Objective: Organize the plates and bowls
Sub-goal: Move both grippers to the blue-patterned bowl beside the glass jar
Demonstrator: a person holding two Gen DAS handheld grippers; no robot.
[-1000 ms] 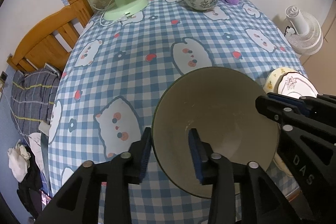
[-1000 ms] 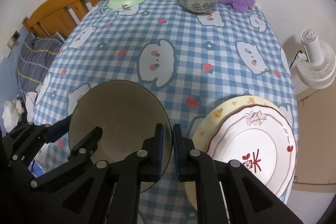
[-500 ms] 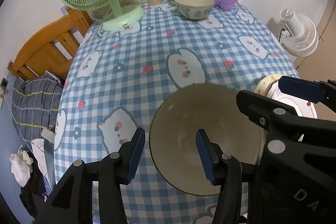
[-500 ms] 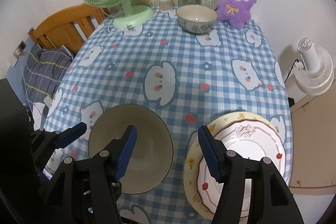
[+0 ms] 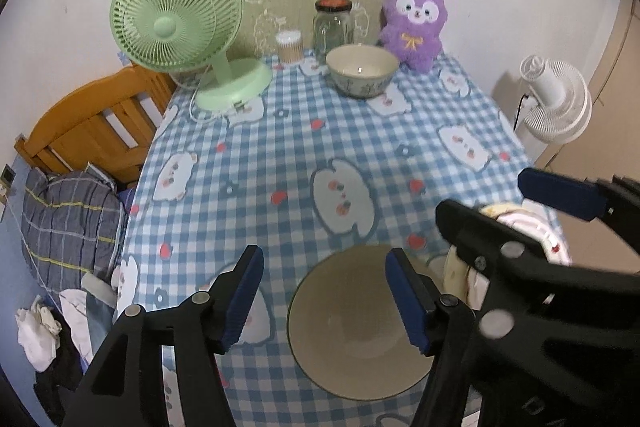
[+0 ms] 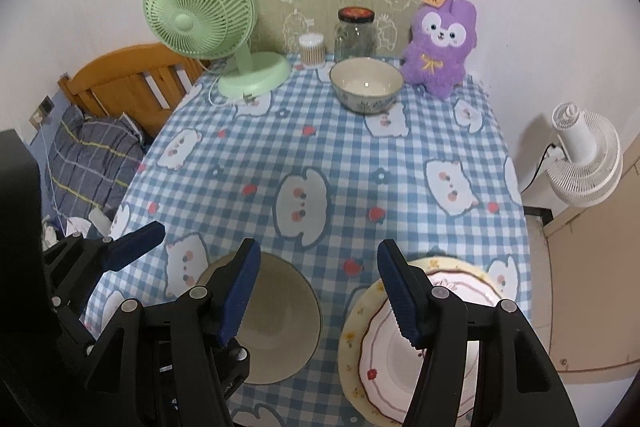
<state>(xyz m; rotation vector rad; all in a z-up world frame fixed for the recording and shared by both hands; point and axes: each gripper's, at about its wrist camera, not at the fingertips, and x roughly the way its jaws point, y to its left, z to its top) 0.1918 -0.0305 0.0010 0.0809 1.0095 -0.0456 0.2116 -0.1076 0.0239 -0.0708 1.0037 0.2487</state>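
Observation:
A plain grey-green bowl (image 5: pixel 352 331) (image 6: pixel 280 327) sits on the checked tablecloth (image 5: pixel 280 147) near the front edge. My left gripper (image 5: pixel 326 297) hovers above it; its jaws are opening and the pads touch nothing. My right gripper (image 6: pixel 320 291) is open above the gap between this bowl and a white red-rimmed plate (image 6: pixel 380 379) stacked on a yellow plate (image 6: pixel 347 347). In the left wrist view the right gripper (image 5: pixel 520 211) covers most of the plates (image 5: pixel 534 227). A floral bowl (image 5: pixel 362 75) (image 6: pixel 366 85) stands at the far end.
At the back stand a green fan (image 5: pixel 176 23) (image 6: pixel 198 13), a glass jar (image 5: pixel 333 23) (image 6: pixel 356 33), a cotton-swab tub (image 5: pixel 289 47) and a purple plush toy (image 5: pixel 414 23) (image 6: pixel 440 47). A white fan (image 6: pixel 584 155) stands off the table's right edge, a wooden bed frame (image 5: pixel 92 123) at left.
Both grippers let go of the grey-green bowl's rim and rose away from it. The right jaws went from shut to open; the left jaws kept widening. The bowl stayed on the cloth.

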